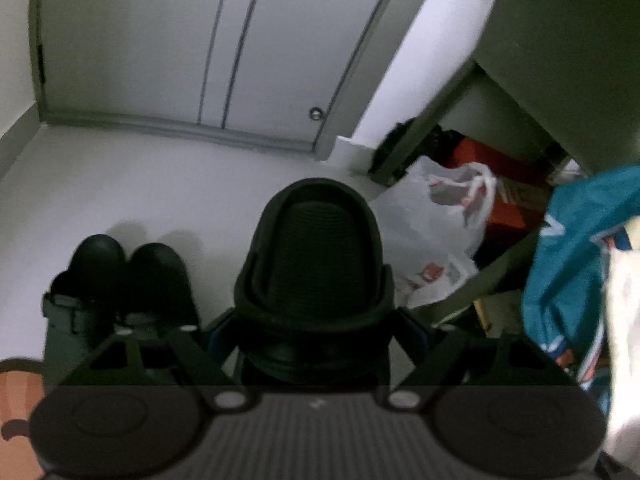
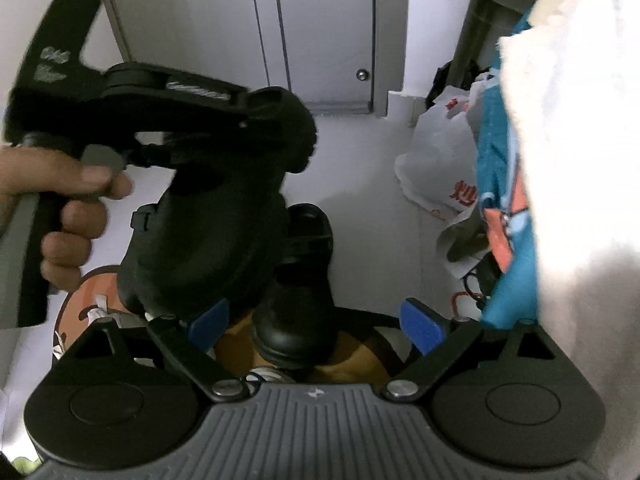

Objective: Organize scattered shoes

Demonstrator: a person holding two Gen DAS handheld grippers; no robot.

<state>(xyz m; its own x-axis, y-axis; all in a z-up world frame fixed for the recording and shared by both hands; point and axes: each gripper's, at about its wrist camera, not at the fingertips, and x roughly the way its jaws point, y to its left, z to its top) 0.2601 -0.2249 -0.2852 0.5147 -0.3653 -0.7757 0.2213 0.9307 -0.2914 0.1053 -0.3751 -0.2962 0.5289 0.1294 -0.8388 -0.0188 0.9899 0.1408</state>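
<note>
My left gripper (image 1: 316, 328) is shut on a black clog (image 1: 316, 248), which sits wide between its blue pads and is lifted off the pale floor. In the right wrist view, that same left gripper (image 2: 272, 128) and its lifted clog (image 2: 208, 232) hang at the left, held by a person's hand (image 2: 60, 200). My right gripper (image 2: 316, 322) is open, its blue pads (image 2: 424, 326) clear of another black shoe (image 2: 298, 280) that lies below and between them. A pair of black shoes (image 1: 120, 280) stands side by side on the floor at the left.
A grey door (image 1: 192, 40) closes off the far side. A white plastic bag (image 1: 440, 216) and an orange box (image 1: 508, 200) lie by a shelf at the right. Teal cloth (image 1: 572, 260) and white cloth (image 2: 580, 160) hang at the right. A cartoon mat (image 2: 84, 304) covers the near floor.
</note>
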